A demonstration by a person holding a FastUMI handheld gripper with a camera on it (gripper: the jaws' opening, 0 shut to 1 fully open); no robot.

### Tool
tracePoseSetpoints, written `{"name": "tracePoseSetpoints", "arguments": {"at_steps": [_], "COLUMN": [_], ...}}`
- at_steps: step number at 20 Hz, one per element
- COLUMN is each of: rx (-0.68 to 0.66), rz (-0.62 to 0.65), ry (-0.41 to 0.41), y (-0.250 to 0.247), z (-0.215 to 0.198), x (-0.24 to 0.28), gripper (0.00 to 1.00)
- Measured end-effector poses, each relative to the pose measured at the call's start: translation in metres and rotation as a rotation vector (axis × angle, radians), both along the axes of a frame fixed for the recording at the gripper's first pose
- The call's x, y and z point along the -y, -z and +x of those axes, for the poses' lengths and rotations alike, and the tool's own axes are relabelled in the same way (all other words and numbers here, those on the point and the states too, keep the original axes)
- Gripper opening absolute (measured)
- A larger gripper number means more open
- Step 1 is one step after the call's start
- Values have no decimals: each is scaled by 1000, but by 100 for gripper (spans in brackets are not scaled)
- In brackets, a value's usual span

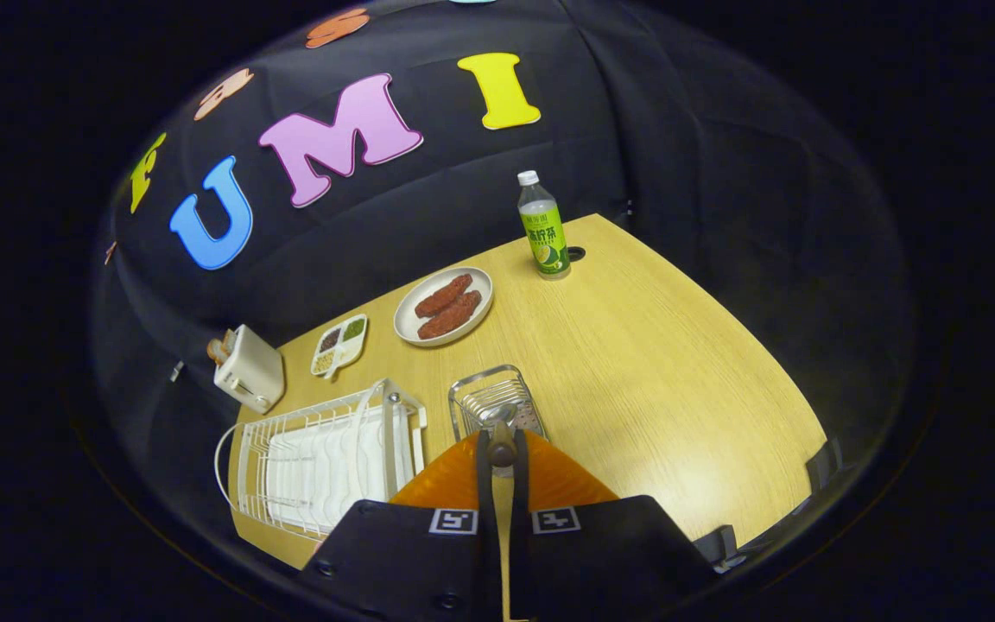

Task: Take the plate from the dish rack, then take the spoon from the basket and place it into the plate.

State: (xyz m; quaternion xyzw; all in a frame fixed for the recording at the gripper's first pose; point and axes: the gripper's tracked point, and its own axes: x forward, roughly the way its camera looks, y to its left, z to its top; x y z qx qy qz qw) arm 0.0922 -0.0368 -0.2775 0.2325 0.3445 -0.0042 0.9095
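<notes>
Two orange fingers (463, 484) of the gripper (502, 449) stand nearly closed, pinching the spoon (502, 451) by its dark handle above the wire basket (497, 402). Left of them sits the white dish rack (316, 462); rightward lies bare table (662, 380), and beyond, a plate (444, 305) of food

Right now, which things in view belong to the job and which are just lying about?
Job:
- dish rack
- basket, just ahead of the fingers
- spoon, apparently pinched in the gripper

Lying about:
- toaster
- divided snack tray
- plate of sausages
- drink bottle
</notes>
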Motion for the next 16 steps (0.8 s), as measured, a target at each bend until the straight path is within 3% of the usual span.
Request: {"name": "tracePoseSetpoints", "arguments": {"at_steps": [4, 10, 16], "rx": [93, 158, 79], "rz": [57, 179, 235], "ry": [-52, -321, -555], "y": [-73, -139, -75], "z": [-35, -131, -192], "x": [-1, -71, -182], "gripper": [8, 8, 8]}}
